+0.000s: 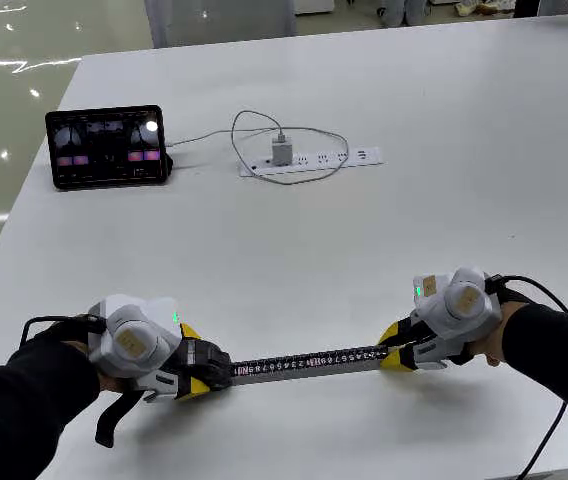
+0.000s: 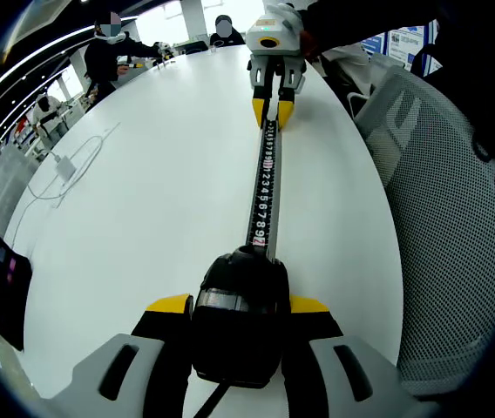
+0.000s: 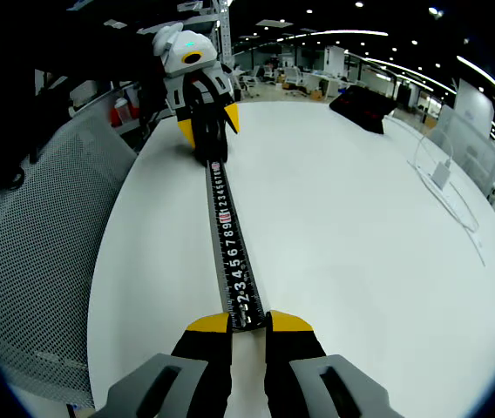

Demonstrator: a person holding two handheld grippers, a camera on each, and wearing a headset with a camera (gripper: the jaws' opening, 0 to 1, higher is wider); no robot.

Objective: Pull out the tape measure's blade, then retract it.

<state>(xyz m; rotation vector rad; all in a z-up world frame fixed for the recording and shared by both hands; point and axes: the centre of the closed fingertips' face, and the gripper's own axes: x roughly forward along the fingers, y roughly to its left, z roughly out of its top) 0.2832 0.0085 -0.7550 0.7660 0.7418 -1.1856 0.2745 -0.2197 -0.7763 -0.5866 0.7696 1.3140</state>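
Observation:
A black tape measure case [image 1: 209,366] [image 2: 239,313] sits clamped between the yellow-tipped jaws of my left gripper [image 1: 196,368] [image 2: 234,305] near the table's front edge. Its dark blade [image 1: 309,362] [image 2: 263,187] [image 3: 228,244], printed with white numbers, stretches flat across the white table [image 1: 364,230] to my right gripper [image 1: 392,348] [image 3: 247,320]. That gripper is shut on the blade's tip. In the left gripper view the right gripper [image 2: 274,104] appears at the blade's far end; in the right gripper view the left gripper [image 3: 202,109] holds the case at the far end.
A dark tablet [image 1: 107,146] stands at the back left. A white power strip [image 1: 314,160] with a plugged charger [image 1: 282,150] and looped cable lies behind the middle. A mesh chair [image 2: 457,218] sits by the table's near edge.

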